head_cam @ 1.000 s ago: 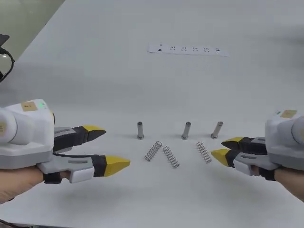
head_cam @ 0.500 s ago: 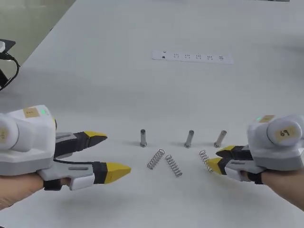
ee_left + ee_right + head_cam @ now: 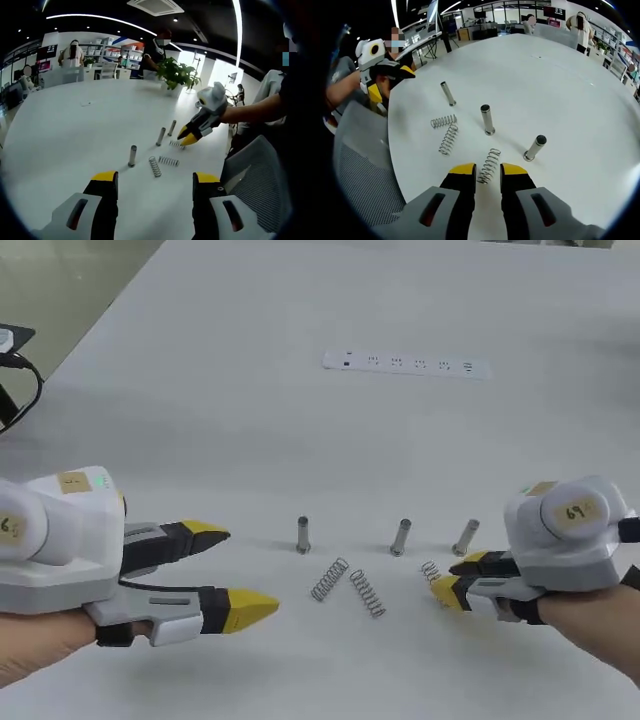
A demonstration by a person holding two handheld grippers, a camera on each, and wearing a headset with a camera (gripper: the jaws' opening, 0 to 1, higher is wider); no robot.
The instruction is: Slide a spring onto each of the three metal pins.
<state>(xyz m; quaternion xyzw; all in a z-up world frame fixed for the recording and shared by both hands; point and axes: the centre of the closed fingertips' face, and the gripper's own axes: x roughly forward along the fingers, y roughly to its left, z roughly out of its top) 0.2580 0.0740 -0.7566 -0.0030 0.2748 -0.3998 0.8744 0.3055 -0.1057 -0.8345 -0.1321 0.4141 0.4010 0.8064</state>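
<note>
Three short metal pins stand upright in a row on the white table: left pin (image 3: 303, 534), middle pin (image 3: 400, 537), right pin (image 3: 466, 536). In front of them lie three loose springs (image 3: 328, 580), (image 3: 366, 592), (image 3: 430, 571). My right gripper (image 3: 452, 575) is low on the table, and its yellow jaws stand slightly apart on either side of the near end of the right spring (image 3: 489, 165). It is open. My left gripper (image 3: 240, 570) hovers wide open to the left of the left pin (image 3: 132, 155), with nothing between its jaws.
A white power strip (image 3: 405, 364) lies at the far side of the table. A black cable (image 3: 15, 370) sits at the left edge. A grey mesh chair (image 3: 365, 170) stands at the table's near edge. People stand in the room behind.
My right gripper has moved left and down, up to the right spring, whose end now lies between its jaw tips. The left gripper has hardly moved. The head camera has shifted a little.
</note>
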